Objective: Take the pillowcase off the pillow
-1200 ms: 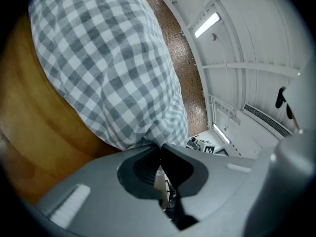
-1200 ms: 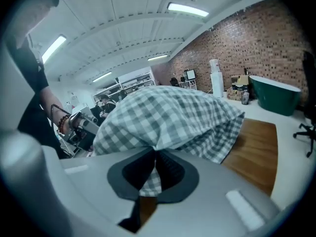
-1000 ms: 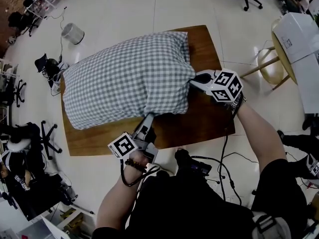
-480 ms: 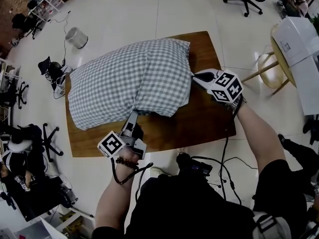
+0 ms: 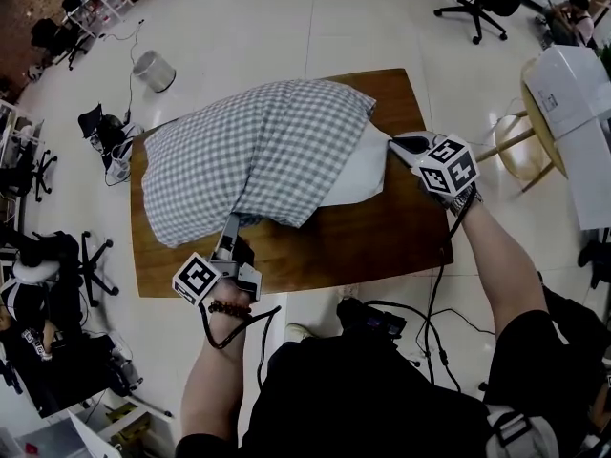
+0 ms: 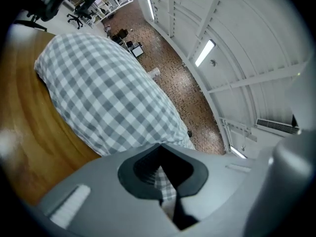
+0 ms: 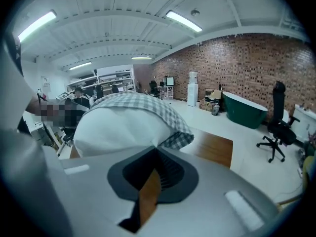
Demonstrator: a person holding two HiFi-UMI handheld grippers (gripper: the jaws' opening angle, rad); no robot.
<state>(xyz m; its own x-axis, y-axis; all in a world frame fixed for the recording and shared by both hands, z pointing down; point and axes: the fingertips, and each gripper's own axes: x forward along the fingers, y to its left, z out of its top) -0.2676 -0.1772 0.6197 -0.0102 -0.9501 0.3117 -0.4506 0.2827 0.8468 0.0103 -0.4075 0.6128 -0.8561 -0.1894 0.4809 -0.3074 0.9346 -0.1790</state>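
Since a second ago the checked pillowcase [image 5: 258, 156] has slid towards the left of the head view, and the white end of the pillow [image 5: 361, 165], covered then, now shows bare at the right; the left gripper [image 5: 232, 225] has drawn leftward with the cloth, while the right gripper [image 5: 396, 144] has barely shifted.

The wooden table [image 5: 382, 237] stands on a pale glossy floor and carries everything; the pillow lies across its far half, still mostly inside the pillowcase, whose open mouth is bunched over the bare white end; the closed end of the cover reaches the table's left edge.

At the near side of the pillow the left gripper is clenched on the pillowcase's lower hem; its own view shows checked cloth pinched in the slit between the jaws. The right gripper sits at the right end of the pillow with its jaws together; their tips meet the bare white end just under the hem, though only wood shows through the slit, so whether any of the pillow is nipped cannot be made out.

A small grey bin [image 5: 153, 70] stands on the floor beyond the table's far left corner.
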